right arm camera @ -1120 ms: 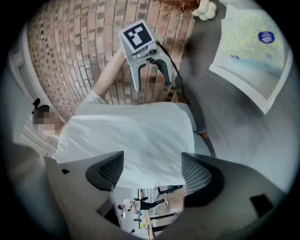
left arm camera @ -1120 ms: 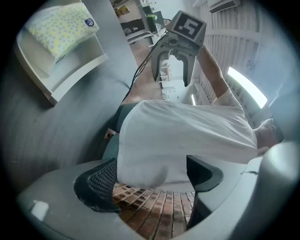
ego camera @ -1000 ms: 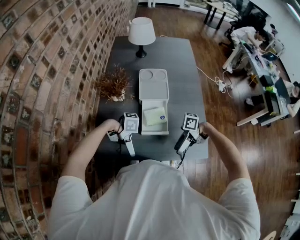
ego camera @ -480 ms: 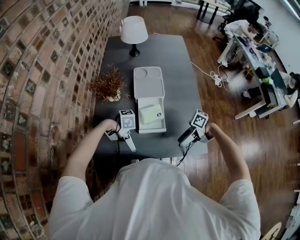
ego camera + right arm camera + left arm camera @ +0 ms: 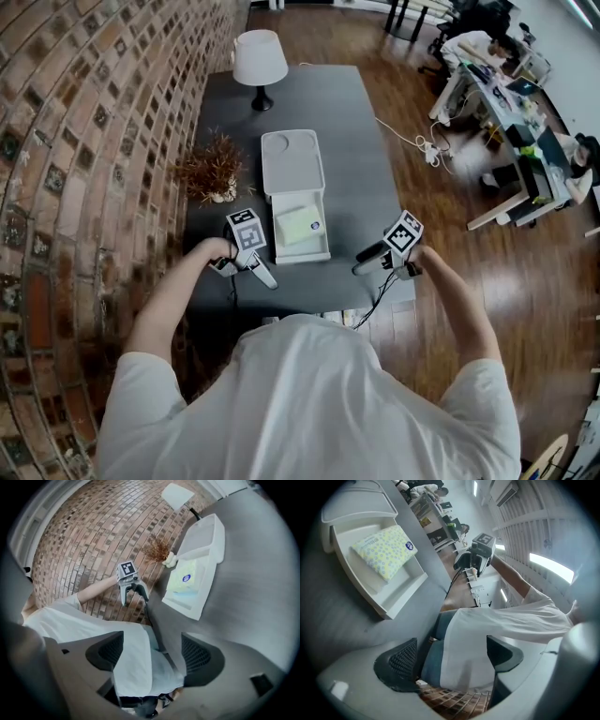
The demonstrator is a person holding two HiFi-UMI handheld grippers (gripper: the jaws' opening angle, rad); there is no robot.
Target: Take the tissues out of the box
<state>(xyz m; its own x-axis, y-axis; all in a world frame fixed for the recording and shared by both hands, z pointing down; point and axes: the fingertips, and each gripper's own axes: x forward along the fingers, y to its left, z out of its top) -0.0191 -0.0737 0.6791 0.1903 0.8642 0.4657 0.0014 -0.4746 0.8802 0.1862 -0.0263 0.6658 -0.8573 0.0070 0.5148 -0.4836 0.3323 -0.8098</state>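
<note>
A white box [image 5: 301,254] lies open on the dark grey table [image 5: 361,141], its lid [image 5: 291,157] folded back. In its tray rests a pale yellow tissue pack [image 5: 297,225], also seen in the left gripper view [image 5: 383,550] and the right gripper view [image 5: 183,581]. My left gripper [image 5: 268,279] hovers just left of the tray, jaws apart and empty [image 5: 452,660]. My right gripper [image 5: 360,267] is held to the right of the box near the table's front edge, jaws apart with nothing between them [image 5: 152,656]. Both point back toward my torso.
A white-shaded lamp [image 5: 259,58] stands at the far end of the table, and a dried plant [image 5: 212,169] sits left of the box. A brick wall [image 5: 84,141] runs along the left. Wooden floor, a cable and office desks [image 5: 511,103] lie to the right.
My right gripper has swung outward to the right and risen a little. The left gripper has turned slightly beside the tray. The tissue pack has not moved.
</note>
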